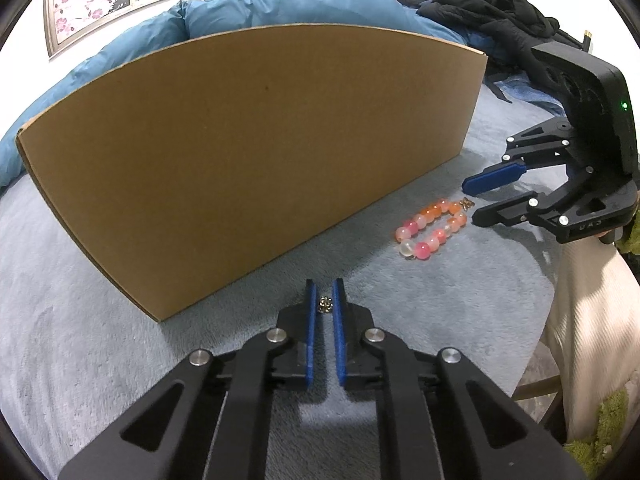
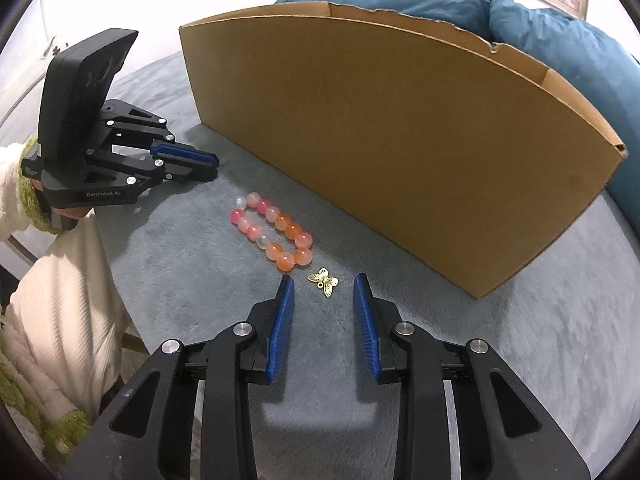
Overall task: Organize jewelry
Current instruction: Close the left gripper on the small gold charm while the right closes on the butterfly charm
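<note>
Cardboard box (image 2: 400, 152) stands on the grey plush bed cover (image 2: 540, 340), open top; its inside is hidden, contents can't tell. Right gripper (image 2: 324, 292) is spread wide, holding nothing, straddling the gold butterfly charm (image 2: 324, 282), likely lined up to pinch it. Bead bracelet (image 2: 274, 234) lies at 11 o'clock of the charm, just beside it, near the box wall. Left gripper (image 1: 325, 292) is nearly closed around a small gold piece (image 1: 325, 305); whether it is actually pinched, can't tell. All jewelry in view is outside the box, probably staged for loading.
</note>
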`<state>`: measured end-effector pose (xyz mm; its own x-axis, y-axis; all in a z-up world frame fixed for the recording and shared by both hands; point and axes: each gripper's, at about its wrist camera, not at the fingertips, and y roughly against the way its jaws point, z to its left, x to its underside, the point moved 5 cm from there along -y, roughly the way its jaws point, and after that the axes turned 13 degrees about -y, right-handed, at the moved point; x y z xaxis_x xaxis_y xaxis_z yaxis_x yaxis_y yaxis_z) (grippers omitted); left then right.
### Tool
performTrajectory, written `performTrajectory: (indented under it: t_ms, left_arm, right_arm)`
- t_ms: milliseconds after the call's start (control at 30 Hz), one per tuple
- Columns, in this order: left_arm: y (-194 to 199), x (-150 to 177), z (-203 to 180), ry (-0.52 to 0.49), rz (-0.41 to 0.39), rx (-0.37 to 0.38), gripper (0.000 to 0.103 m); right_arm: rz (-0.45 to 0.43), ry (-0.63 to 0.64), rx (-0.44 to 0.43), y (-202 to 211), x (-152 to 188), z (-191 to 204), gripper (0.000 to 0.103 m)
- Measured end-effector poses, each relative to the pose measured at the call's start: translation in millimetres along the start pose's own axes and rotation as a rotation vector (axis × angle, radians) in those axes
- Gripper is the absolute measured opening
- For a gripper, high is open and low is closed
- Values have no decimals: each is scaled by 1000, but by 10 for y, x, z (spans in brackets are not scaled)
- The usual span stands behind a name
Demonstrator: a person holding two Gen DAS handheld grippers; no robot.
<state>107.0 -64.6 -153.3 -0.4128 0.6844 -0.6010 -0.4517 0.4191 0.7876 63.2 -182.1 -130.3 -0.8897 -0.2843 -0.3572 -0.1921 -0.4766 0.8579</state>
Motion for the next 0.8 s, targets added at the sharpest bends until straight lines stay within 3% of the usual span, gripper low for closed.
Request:
performTrajectory:
  t_ms: [267,367,800]
  left_arm:
    - [-46,-78,-24,-19,39,-10,6]
    - [-89,-130,-53,-42,58,-20,6]
    - [-139,-234,-114,-88,112,-49,5]
  right_arm:
    - [20,13,-42,-100,-7,-44,21]
    - [28,-2,-59,-87,-11,-98,13]
    - [27,-34,-50,15,-74,-202,12]
